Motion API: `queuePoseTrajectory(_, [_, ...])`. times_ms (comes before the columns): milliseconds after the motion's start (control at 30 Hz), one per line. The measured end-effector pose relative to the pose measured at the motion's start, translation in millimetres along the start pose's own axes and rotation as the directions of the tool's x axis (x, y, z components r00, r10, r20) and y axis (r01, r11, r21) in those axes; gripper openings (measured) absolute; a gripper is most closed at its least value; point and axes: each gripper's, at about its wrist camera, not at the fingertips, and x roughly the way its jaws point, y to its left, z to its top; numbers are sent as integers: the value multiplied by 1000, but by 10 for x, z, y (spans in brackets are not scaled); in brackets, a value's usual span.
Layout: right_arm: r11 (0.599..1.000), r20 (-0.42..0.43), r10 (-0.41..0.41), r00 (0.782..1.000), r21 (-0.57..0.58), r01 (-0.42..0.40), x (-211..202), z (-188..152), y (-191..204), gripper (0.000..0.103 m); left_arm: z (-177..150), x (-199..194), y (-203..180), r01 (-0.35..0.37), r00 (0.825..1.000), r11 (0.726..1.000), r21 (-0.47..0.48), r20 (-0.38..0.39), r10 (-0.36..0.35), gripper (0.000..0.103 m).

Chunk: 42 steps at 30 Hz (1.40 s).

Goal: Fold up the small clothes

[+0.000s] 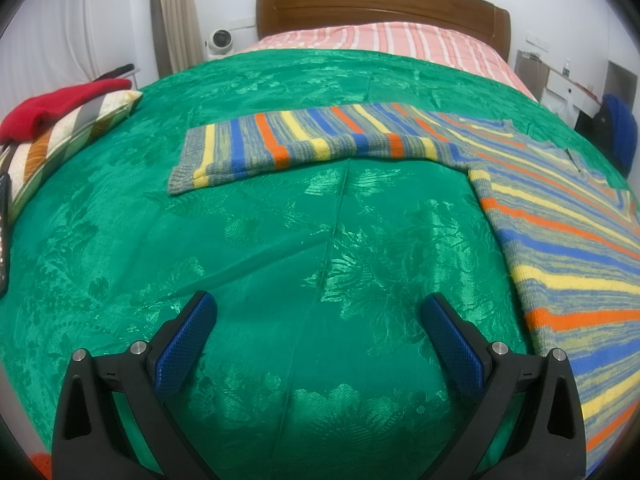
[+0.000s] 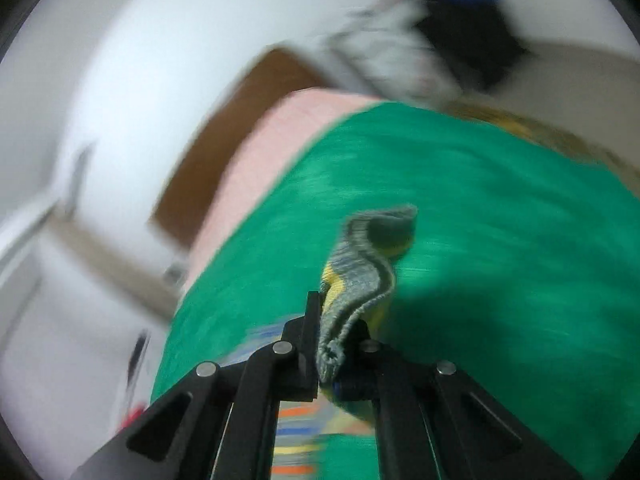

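Sweater point(image 1: 560, 216) lies flat on the green bedspread point(image 1: 280, 280), one sleeve stretching left. The right gripper point(image 2: 332, 344) pinches a grey ribbed edge (blurred view); the left gripper point(image 1: 318, 320), fingers spread and empty, hovers near, left of the body.

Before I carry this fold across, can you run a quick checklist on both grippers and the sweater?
1. Right gripper shut on the sweater's grey ribbed edge: ok.
2. Depth of that bite: edge sits far back between the fingers: ok.
3. Left gripper open, nothing between its fingers, above the green bedspread: ok.
4. Striped sweater: sleeve lies flat, stretched out: ok.
5. Landing spot for the fold: right wrist view is motion-blurred: cannot tell.
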Motion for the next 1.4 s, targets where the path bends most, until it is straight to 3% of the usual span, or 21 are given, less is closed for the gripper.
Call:
queuePoseTrajectory(100, [981, -106, 130, 986, -134, -143, 342, -95, 880, 5, -1, -1, -1, 1, 1000, 1000, -1, 0, -1, 103])
queuePoseTrajectory(200, [947, -260, 218, 941, -178, -269, 938, -448, 1595, 8, -4, -3, -4, 3, 1000, 1000, -2, 2, -3, 103])
queuePoseTrajectory(233, [937, -315, 245, 917, -164, -307, 1137, -596, 1724, 19, -2, 0, -3, 4, 1000, 1000, -3, 2, -4, 103])
queuePoseTrajectory(267, [932, -377, 271, 886, -129, -340, 1345, -748, 1801, 57, 0, 5, 0, 7, 1000, 1000, -3, 3, -7, 103])
queuePoseTrajectory(300, [933, -420, 284, 862, -87, -349, 1509, -892, 1825, 74, 0, 7, 2, 9, 1000, 1000, -4, 4, -8, 103])
queuePoseTrajectory(333, [936, -428, 293, 855, -54, -348, 1589, -975, 1801, 78, -7, 2, -2, 10, 1000, 1000, -5, 5, -10, 103])
queuePoseTrajectory(400, [931, -428, 337, 839, 17, -365, 1644, -1150, 1708, 78, -10, 4, -1, 10, 1000, 1000, -5, 6, -10, 103])
queuePoseTrajectory(533, [957, -438, 252, 863, -17, -288, 1539, -1252, 1354, 78, -12, 4, -1, 8, 1000, 1000, -4, 6, -8, 103])
queuePoseTrajectory(667, [989, -444, 69, 894, -89, -121, 1314, -1287, 758, 78, -17, 1, -3, 4, 1000, 1000, -3, 7, -4, 103])
queuePoseTrajectory(767, [985, -365, -94, 926, -167, 34, 937, -1212, 255, 78, -17, 3, -3, 4, 1000, 1000, -3, 7, -4, 103])
queuePoseTrajectory(833, [973, -278, -154, 948, -208, 97, 601, -1136, 38, 78, -21, -2, -4, 4, 1000, 1000, -2, 8, -4, 103])
queuePoseTrajectory(933, [969, -199, -180, 963, -202, 140, 187, -1083, -204, 78, -21, -1, -5, 3, 1000, 1000, -2, 8, -3, 103])
queuePoseTrajectory(1100, [949, -159, -221, 962, -263, 174, -199, -1180, -375, 78, -22, -5, -7, 2, 1000, 1000, -2, 9, -2, 103])
queuePoseTrajectory(1233, [939, -162, -257, 953, -276, 206, -164, -1340, -565, 78, -22, -6, -6, 2, 1000, 1000, -3, 10, -2, 103])
queuePoseTrajectory(1300, [942, -128, -224, 966, -282, 181, -161, -1401, -644, 79, -21, -13, -6, 1, 1000, 1000, -4, 11, -1, 103])
queuePoseTrajectory(1400, [930, -96, -227, 969, -317, 187, -116, -1469, -608, 79, -20, -16, -6, -1, 1000, 1000, -3, 12, 1, 103])
